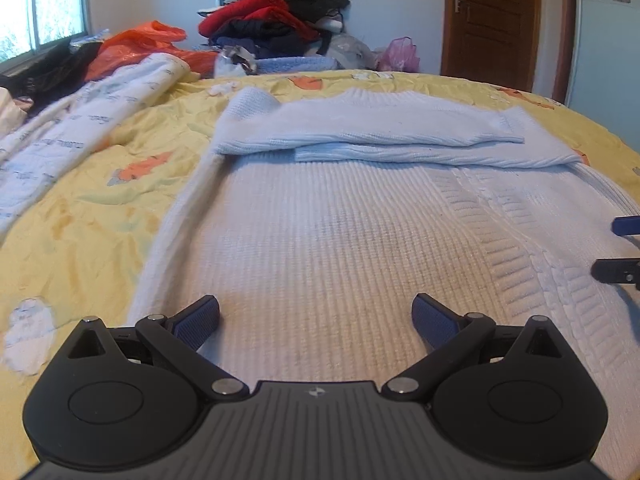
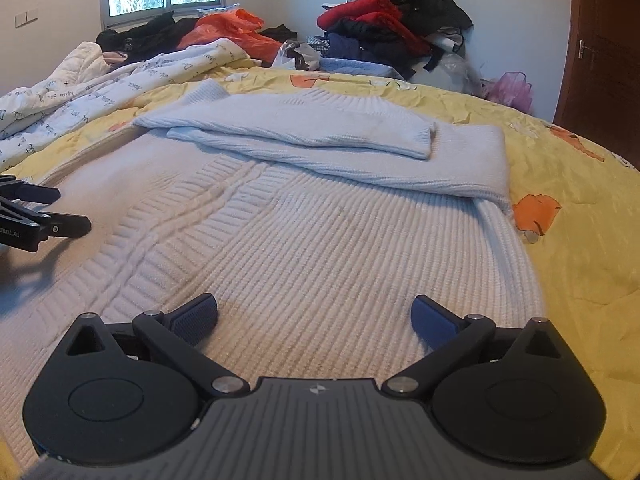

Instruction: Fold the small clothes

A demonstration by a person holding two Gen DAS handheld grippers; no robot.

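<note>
You are midway through folding the white sweater, which lies flat on the yellow bedspread. Both sleeves are already laid across the chest, one over the other, so the step left looks like the fold of the body: bottom hem up toward the collar.

Your left gripper and right gripper hover low over the near end of the sweater, side by side, fingers spread wide and holding nothing. The hem itself sits below both views, so I cannot tell how close your fingertips are to it.

For the next move, you probably need to pinch the hem at both corners and lift evenly. The knit is thick and ribbed, with a raised cable band running down the front; it should bend softly rather than crease, and it may sag between your two grips.
</note>
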